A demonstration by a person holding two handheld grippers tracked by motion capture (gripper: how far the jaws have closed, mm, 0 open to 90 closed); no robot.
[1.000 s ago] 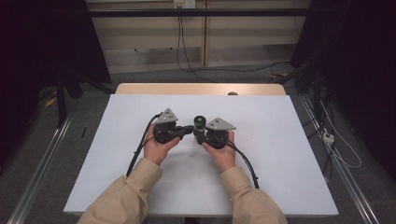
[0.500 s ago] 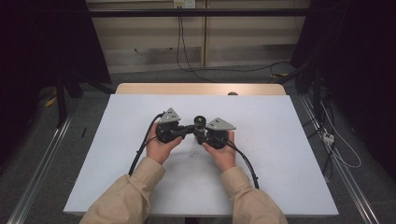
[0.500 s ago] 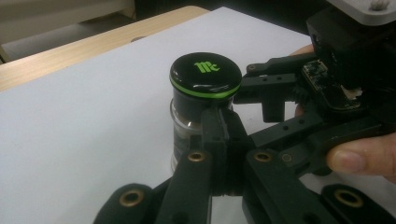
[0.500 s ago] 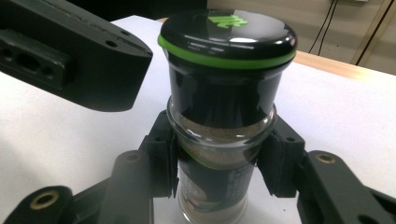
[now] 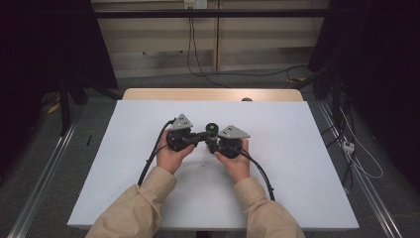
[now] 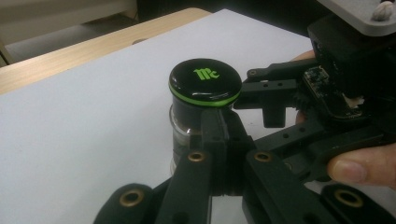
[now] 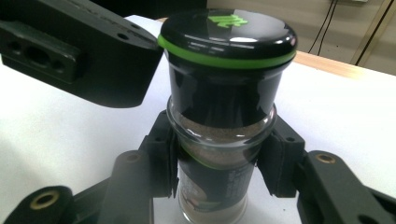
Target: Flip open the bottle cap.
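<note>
A small glass spice jar (image 5: 211, 128) with a black, green-ringed lid (image 6: 205, 81) stands upright on the white tabletop (image 5: 297, 173), near its middle. My right gripper (image 5: 216, 142) is shut on the jar; in the right gripper view its pads (image 7: 164, 163) press the glass body (image 7: 219, 135) from both sides, below the lid. My left gripper (image 5: 200, 138) comes in from the left with its jaws shut together, nothing between them. Its tip (image 6: 219, 123) sits right against the jar just under the lid; I cannot tell whether it touches. A hand holds each gripper.
The white board lies on a wooden table whose far edge (image 5: 213, 94) shows behind it. Each gripper's black cable (image 5: 148, 163) trails back along the forearms. Metal rails (image 5: 44, 183) run along both sides of the table, and loose cables (image 5: 356, 153) lie on the floor at the right.
</note>
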